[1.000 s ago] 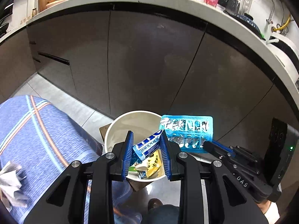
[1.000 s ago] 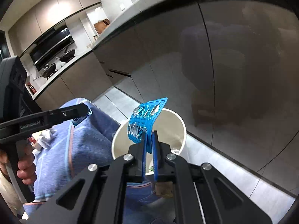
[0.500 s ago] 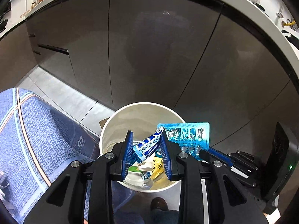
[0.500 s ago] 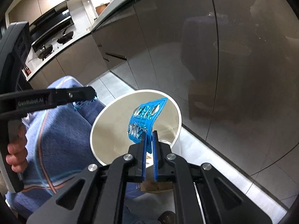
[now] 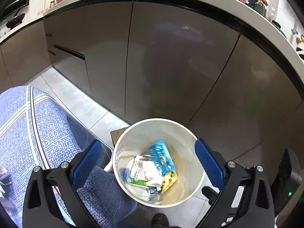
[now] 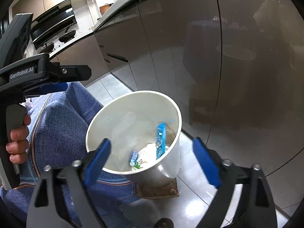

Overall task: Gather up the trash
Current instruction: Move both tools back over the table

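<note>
While both claws hang over the bin, the lines below go from the jaws outward.

Left gripper (image 5: 150, 166): jaws opening, spread wide, nothing between the blue pads; released.

Right gripper (image 6: 152, 157): jaws opening too, wide apart and holding nothing; released.

Bin: round white plastic waste bin (image 5: 121, 142), its mouth framed between both sets of pads, standing on a brown square board (image 6: 157, 191) on the grey tiled floor.

Blue blister pack: crinkled blue foil pill sheet (image 5: 161, 158) is inside the bin, blurred, at about 1 o'clock of the pile on the bottom; in the right wrist view (image 6: 160, 140) it stands on edge near the far wall, so it may not have come to rest.

Other trash: blue-and-white snack wrapper (image 6: 133, 156), white-and-green carton (image 5: 139, 172) and yellow packet (image 5: 169, 180) lie in the bottom of the bin, touching one another.

Surroundings: blue patterned cloth surface (image 5: 38, 133) at 9 o'clock of the bin; grey cabinet fronts (image 5: 171, 57) at 12 o'clock.

Done: both carried pieces are in the bin.

Left: something pale shows on the cloth at the left edge of the left wrist view, too small to tell; it may be more trash to fetch.
</note>
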`<state>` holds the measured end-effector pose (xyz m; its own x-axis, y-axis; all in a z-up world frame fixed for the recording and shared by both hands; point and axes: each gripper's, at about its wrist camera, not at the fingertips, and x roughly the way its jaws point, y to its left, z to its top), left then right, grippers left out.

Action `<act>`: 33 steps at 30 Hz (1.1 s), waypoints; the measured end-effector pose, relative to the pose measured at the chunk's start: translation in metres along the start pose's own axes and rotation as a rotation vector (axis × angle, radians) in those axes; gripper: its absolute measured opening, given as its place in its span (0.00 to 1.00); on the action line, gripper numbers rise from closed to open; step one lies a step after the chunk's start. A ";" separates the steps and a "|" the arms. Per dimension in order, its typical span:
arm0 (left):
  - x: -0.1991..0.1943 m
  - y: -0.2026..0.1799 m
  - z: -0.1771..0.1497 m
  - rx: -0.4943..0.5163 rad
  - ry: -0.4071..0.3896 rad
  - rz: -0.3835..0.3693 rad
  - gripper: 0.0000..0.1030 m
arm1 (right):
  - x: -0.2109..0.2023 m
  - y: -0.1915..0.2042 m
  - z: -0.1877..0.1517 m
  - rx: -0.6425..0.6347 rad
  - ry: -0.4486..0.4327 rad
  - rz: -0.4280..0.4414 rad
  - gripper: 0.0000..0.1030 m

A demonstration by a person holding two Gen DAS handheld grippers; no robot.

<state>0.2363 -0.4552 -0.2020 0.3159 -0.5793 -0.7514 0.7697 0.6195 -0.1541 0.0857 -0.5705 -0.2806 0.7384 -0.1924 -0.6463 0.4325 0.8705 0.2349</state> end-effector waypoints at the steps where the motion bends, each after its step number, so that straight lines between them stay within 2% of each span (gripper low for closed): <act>1: -0.001 0.000 -0.001 -0.005 0.003 0.000 0.92 | -0.001 0.000 0.000 -0.001 -0.003 0.005 0.97; 7: -0.016 0.000 0.000 0.002 -0.013 0.006 0.92 | 0.000 0.004 0.001 -0.014 0.029 0.018 0.97; 19: -0.059 0.009 0.000 -0.019 -0.072 0.007 0.92 | -0.029 0.026 0.015 -0.066 -0.018 0.016 0.97; 32: -0.154 0.019 -0.008 -0.049 -0.178 0.002 0.92 | -0.081 0.079 0.033 -0.139 -0.087 0.068 0.97; 33: -0.166 0.024 -0.012 -0.059 -0.192 0.020 0.92 | -0.085 0.084 0.034 -0.147 -0.094 0.075 0.97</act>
<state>0.1954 -0.3382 -0.0887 0.4353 -0.6533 -0.6194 0.7299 0.6589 -0.1820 0.0766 -0.4962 -0.1813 0.8136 -0.1602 -0.5589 0.2993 0.9395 0.1663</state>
